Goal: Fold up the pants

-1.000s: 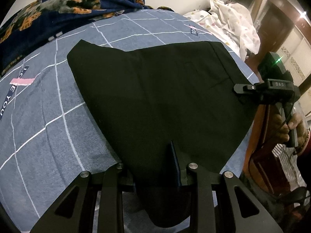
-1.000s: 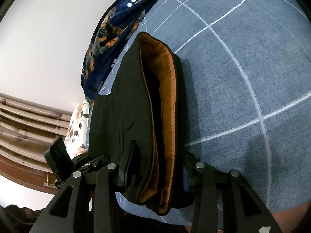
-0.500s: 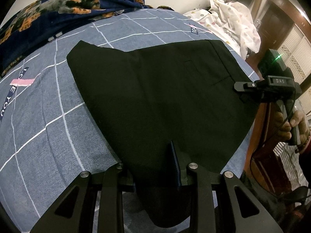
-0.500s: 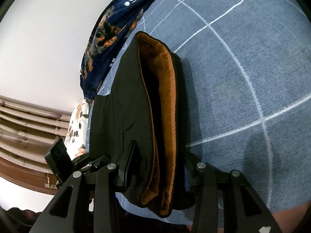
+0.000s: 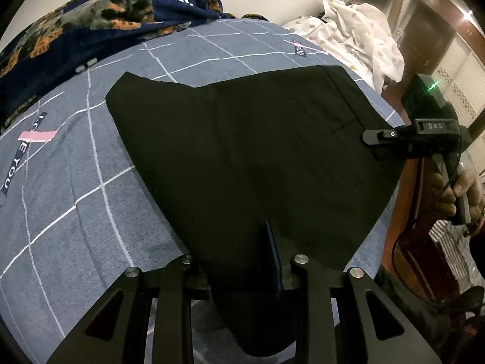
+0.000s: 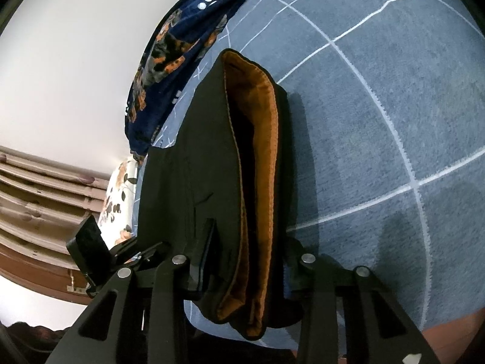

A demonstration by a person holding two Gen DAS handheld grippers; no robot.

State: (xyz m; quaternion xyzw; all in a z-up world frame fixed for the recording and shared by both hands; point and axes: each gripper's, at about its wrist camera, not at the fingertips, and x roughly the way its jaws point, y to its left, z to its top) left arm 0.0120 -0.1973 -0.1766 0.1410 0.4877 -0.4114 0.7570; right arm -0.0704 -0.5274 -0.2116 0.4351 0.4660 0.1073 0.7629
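Almost nothing has changed over the last second: the black fabric pants with the orange-brown fleece lining (image 5: 257,151) lie in the same spread shape on the blue-grey bed sheet with white grid lines (image 5: 75,206), and both tools sit where they were. In the left view the other tool has drifted only slightly lower at the right edge. I judge this a pause with both corners pinched, before the cloth is lifted and carried over for a fold.

The left hand-held gripper (image 5: 242,261) is closed on the near edge of the pants, black cloth bunched between its fingers and drooping toward the camera. The right hand-held gripper (image 6: 242,261) is likewise clamped on the pants, at the waistband end by the look of it, where the lining (image 6: 260,182) shows in layers; its fingers press the stacked fabric from both sides.

A dark blue floral blanket (image 5: 91,24) is heaped at the far side of the bed, and a white dotted cloth (image 5: 363,30) lies beyond the pants.
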